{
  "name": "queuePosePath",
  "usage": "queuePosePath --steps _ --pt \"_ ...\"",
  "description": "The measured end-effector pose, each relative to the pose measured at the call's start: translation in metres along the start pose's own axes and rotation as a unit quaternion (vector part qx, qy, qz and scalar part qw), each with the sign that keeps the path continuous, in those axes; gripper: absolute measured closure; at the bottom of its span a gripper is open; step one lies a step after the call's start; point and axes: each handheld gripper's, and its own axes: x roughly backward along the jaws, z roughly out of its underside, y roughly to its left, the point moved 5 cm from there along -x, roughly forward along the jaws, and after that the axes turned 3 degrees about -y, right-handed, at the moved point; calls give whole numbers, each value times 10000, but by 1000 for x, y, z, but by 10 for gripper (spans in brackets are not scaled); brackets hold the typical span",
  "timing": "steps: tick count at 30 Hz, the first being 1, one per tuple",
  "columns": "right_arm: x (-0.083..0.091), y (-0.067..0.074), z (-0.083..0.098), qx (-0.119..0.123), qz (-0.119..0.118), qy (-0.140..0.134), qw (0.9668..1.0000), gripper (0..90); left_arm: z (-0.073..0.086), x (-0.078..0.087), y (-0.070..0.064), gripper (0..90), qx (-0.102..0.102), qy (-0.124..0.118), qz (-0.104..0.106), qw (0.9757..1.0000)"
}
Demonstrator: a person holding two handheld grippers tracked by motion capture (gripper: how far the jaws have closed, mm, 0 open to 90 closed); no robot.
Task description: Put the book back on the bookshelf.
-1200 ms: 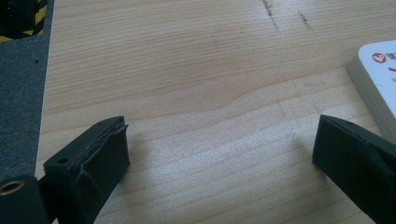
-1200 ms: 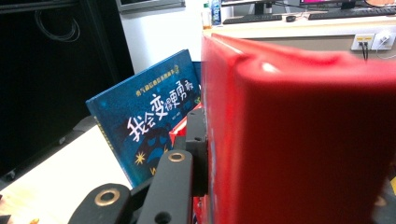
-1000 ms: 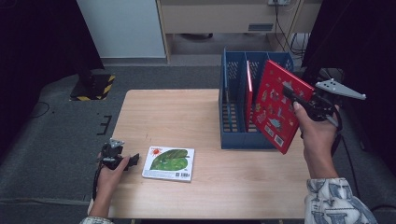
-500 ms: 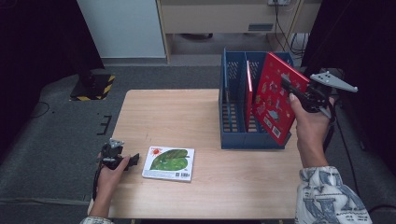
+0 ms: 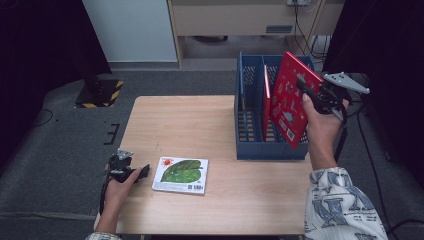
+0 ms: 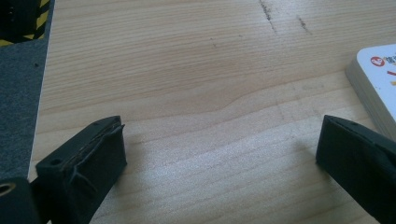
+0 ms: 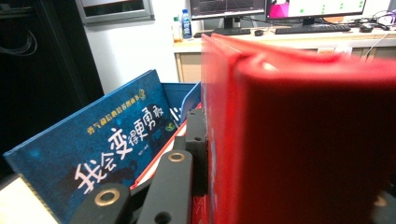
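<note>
- Grey carpet surrounds a pale wooden table (image 5: 200, 125); behind it stand a white panel and a beige cabinet.
- High view: a blue rack (image 5: 247, 150) stands at the table's right edge, with one red book already upright in a slot.
- High view: the right gripper (image 5: 306, 89), carried by the right hand (image 5: 320, 120), is clamped on a red book (image 5: 290, 100). That book hangs tilted over the rack's right compartment, its lower corner near the front wall.
- High view: the left gripper (image 5: 142, 171) rests at the table's near left corner, just beside a green book (image 5: 181, 174) lying flat near the front edge.
- Left gripper view: both jaws stand wide apart on bare wood, with nothing between them. The green book's white corner (image 6: 378, 84) lies near the right-hand jaw, not touching it.
- Right gripper view: the red book (image 7: 299, 140) is seen edge-on, pinched tight against the black jaw. A blue book (image 7: 93, 149) with white lettering leans in the rack beyond. Monitors sit on a desk in the background.
- Appearance of the red book: a thin, rigid hardcover, bright red, with small white pictures and a barcode patch on the cover.
- Judgement on the step in hand: slotting the red book. It should be brought upright, its lower edge lined up with the free slot, then lowered straight. A tilted entry risks catching the divider or the rack's wall.
</note>
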Motion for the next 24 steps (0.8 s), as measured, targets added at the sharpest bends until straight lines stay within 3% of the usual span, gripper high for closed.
queuePosePath --steps 18,24 --pt "-29 1 5 35 169 6 9999 797 0 0 -2 3 14 -6 -10 10000" --pt "-50 -3 17 -10 306 59 9995 796 0 0 -2 3 20 -4 -19 10000"
